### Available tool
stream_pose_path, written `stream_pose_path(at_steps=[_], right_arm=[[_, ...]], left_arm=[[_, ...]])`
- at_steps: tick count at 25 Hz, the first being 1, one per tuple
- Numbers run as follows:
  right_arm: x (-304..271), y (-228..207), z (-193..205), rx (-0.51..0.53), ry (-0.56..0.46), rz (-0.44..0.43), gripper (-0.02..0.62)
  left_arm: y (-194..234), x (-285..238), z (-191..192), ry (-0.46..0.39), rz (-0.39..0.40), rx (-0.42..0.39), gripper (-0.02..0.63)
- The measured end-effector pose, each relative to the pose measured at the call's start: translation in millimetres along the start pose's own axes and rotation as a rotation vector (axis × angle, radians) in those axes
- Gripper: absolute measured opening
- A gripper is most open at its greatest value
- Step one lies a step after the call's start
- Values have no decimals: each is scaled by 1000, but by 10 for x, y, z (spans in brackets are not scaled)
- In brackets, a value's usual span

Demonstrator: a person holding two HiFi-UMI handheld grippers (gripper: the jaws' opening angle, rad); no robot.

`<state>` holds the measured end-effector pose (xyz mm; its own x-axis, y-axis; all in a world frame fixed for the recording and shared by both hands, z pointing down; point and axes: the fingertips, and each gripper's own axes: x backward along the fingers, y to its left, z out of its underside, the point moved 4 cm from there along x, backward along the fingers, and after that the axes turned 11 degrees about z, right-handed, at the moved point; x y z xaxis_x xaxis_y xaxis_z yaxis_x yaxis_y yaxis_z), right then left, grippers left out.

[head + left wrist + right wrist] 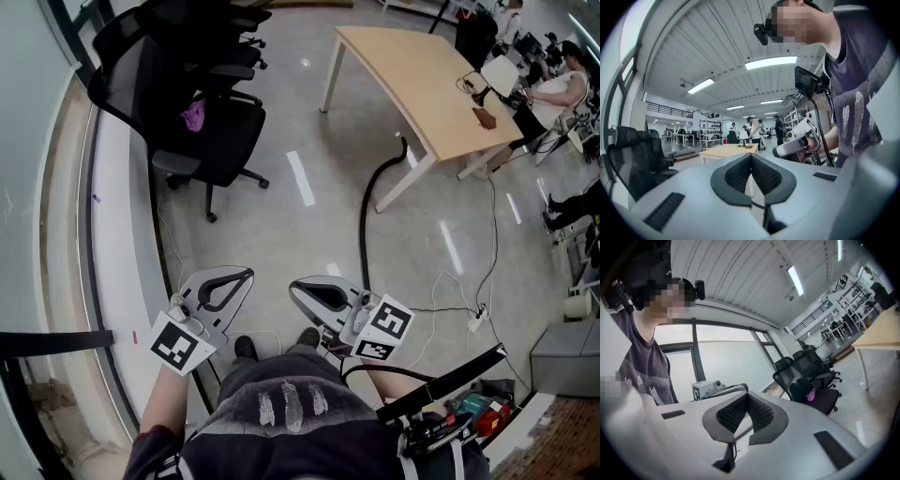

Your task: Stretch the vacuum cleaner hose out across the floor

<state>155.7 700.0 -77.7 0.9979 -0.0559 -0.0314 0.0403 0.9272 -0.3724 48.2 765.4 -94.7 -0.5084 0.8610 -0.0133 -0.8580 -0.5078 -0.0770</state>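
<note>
The black vacuum hose lies on the grey floor, curving from the table's near leg down towards my feet. Its near end is hidden behind my right gripper. That gripper hovers level above the floor, shut and empty. My left gripper is beside it on the left, also shut with nothing in it. In the left gripper view the pads meet, and the right gripper shows in a hand beyond. In the right gripper view the jaws are closed, with the left gripper behind them. Neither gripper touches the hose.
A wooden table stands at the back right, with people seated past it. Black office chairs line the window wall at left. A white power strip with cables lies right of the hose. Tools lie at the bottom right.
</note>
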Motion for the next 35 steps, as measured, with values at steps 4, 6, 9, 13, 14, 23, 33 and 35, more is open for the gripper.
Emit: stream_pose_path(at_steps=[4,6,9,13,14,23,33,35], right_arm=[[-386,596,59,-5,32,-30,5],[-565,829,95,3,46,-43,6],[-800,1031,100,26,54,-47,5],[-1040,1222,201,35,77,-36,6],[-1070,1252,171,47,71,-22,6],[-845,1078,139,23,32,147,6],[-464,203,-175,47,-8,139,6],[-325,-67,-311,45,-19,130,6]], left_arm=[[18,682,-46,-8,-43,48,8],[26,961,-29,2,-57,64,9],[102,1222,-6,-12,-50,43,9],[181,1537,127,-4,-56,58,9],[207,1546,119,-11,-41,60,8],[260,1113,245,-32,141,94,8],[413,11,77,64,193,36,8],[486,-263,17,71,189,21,8]])
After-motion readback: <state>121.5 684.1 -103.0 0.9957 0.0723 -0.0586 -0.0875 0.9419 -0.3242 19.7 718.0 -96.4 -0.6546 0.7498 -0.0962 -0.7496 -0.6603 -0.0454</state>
